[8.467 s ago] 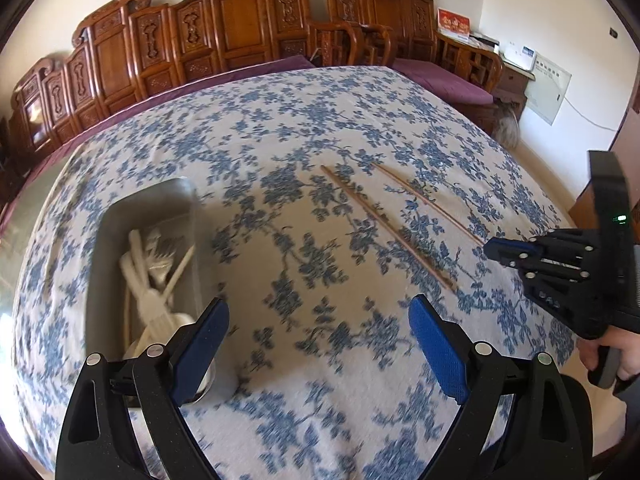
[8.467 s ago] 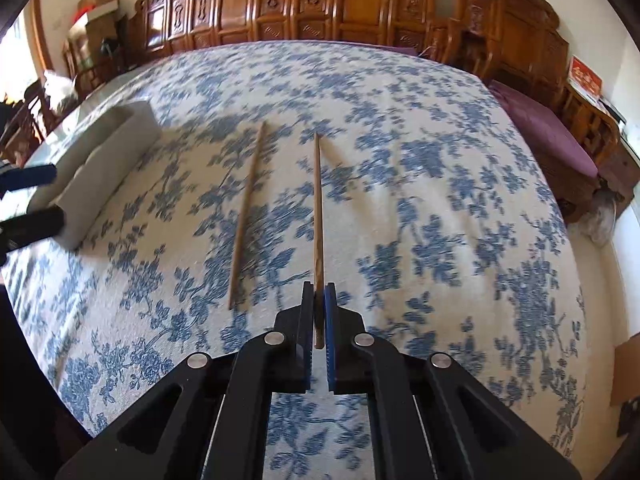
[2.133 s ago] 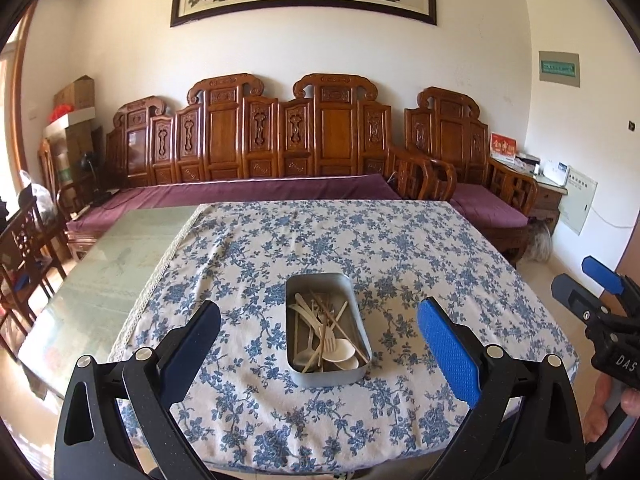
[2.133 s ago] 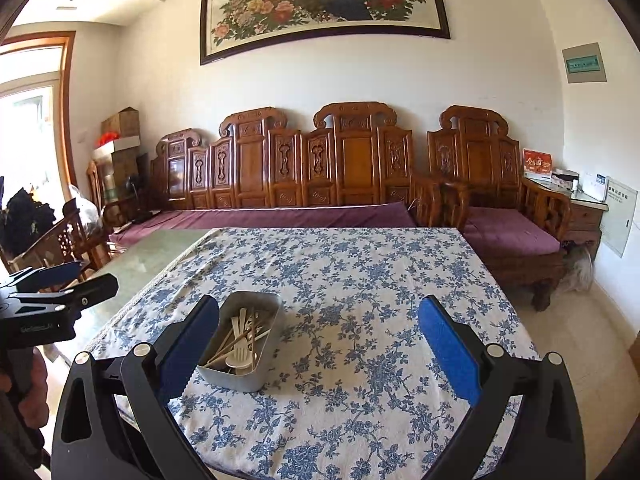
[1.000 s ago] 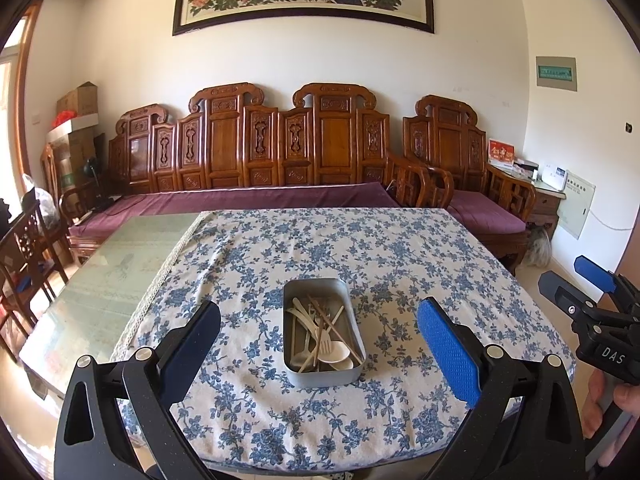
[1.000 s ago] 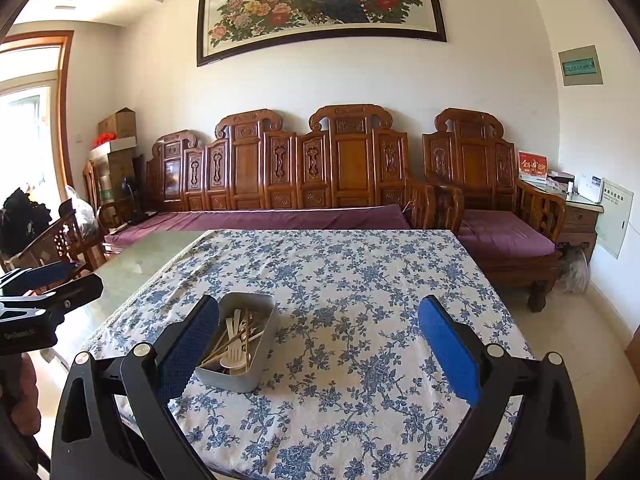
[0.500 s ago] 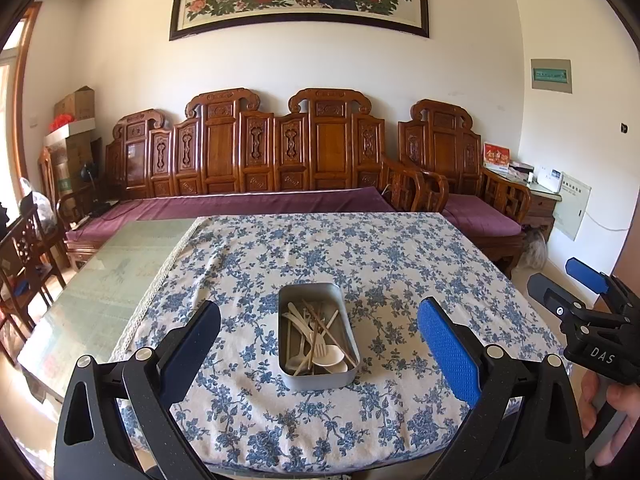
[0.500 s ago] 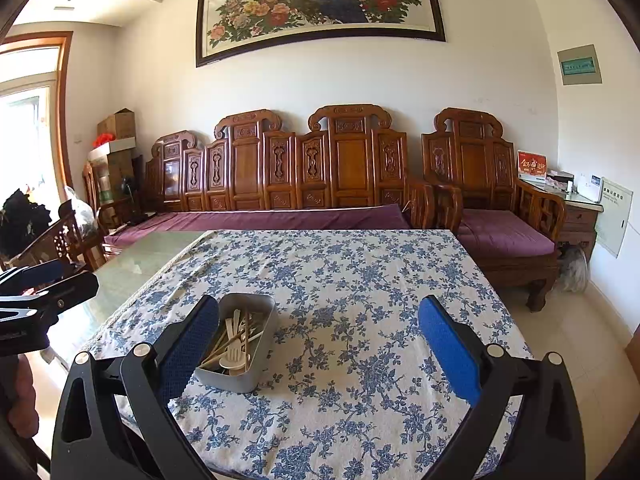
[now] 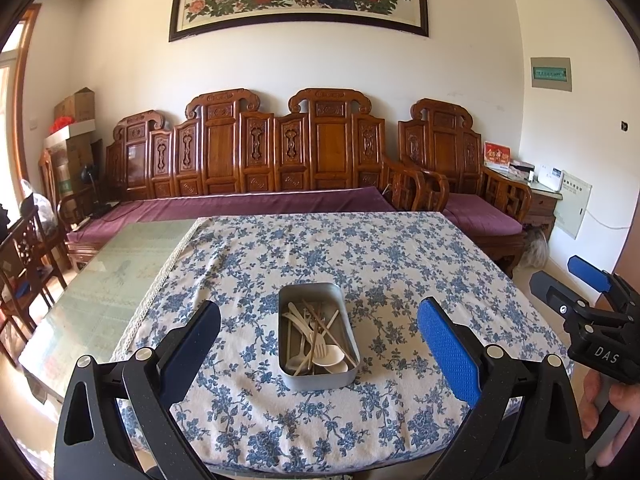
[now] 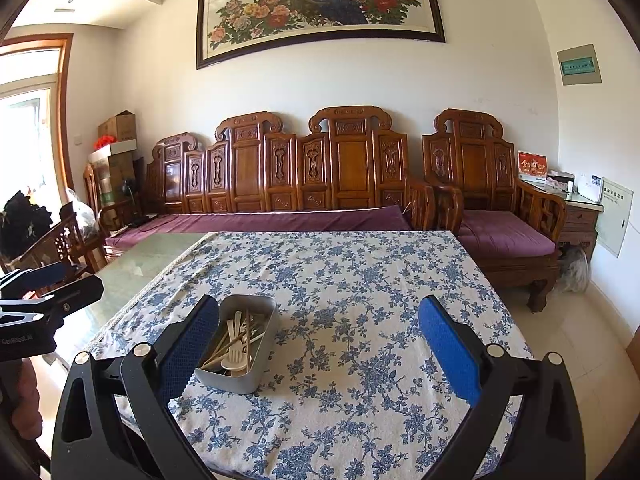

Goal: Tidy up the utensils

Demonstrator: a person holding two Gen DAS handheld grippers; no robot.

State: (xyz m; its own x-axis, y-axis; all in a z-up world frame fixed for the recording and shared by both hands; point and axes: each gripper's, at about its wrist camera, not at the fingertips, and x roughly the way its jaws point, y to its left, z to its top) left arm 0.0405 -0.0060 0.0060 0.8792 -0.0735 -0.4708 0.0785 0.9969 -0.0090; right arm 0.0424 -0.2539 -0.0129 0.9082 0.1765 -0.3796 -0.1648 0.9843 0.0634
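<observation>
Pale plastic spoon, fork and thin wooden chopsticks [image 9: 316, 332] lie piled in the grey rectangular metal tin [image 9: 318, 378] near the front edge of the blue-floral-cloth counter [image 9: 400, 264]; light, stiff, a bit slick, so I'd pinch mid-handle. My left tool [image 9: 320, 344] and right tool [image 10: 320, 346] are both spread wide, holding nothing. Both hang back off the counter's edge, well apart from the tin; nothing loose on the cloth, so the job looks done.

Utensils [image 9: 316, 334] in tray [image 9: 289, 364] on table [image 9: 400, 264]

Carved wooden bench [image 9: 280, 152], purple cushion; peacock painting [image 10: 320, 4] above; cardboard boxes [image 10: 118, 128] left corner.
</observation>
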